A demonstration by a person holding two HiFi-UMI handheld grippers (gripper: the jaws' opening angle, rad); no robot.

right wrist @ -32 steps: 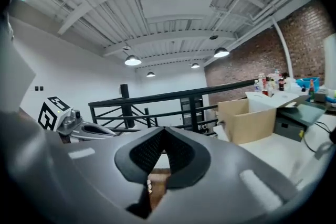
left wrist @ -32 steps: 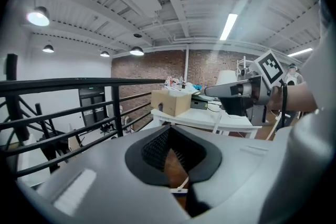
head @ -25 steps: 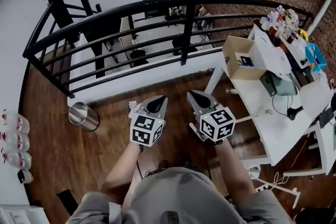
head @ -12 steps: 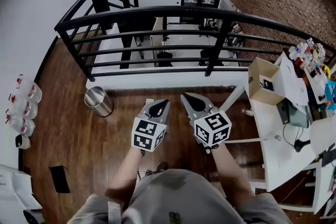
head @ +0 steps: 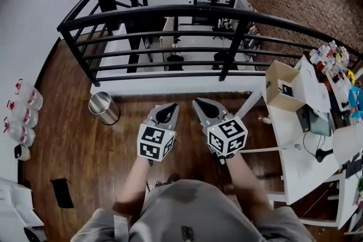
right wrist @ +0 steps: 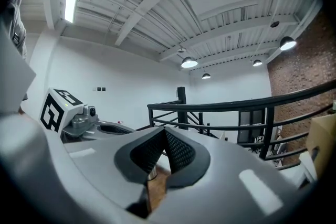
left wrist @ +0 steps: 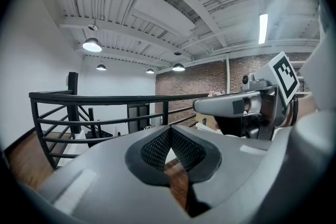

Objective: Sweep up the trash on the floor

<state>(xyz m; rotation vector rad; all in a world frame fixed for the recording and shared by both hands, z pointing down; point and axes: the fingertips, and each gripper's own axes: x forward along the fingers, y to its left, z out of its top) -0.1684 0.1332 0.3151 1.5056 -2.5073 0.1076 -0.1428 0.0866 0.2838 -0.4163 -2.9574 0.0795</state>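
**A:** Where is the trash?

**B:** I can't pick any out on the floor (head: 74,150). There is only a pale speck (head: 264,119) well right of the metal bin (head: 104,109), by the desk (head: 295,161) leg, and it is too small to name.

**A:** And your tools?

**B:** My left tool (head: 168,108) and right tool (head: 199,103) are both closed on nothing, side by side right of the bin. I see no broom or dustpan. That fits either hunting for trash or a swept floor.

**A:** Containers?

**B:** The bin's inside is hidden. The open cardboard box (head: 282,88) on the desk holds something dark. Capped jugs (head: 22,116) stand left of the bin.
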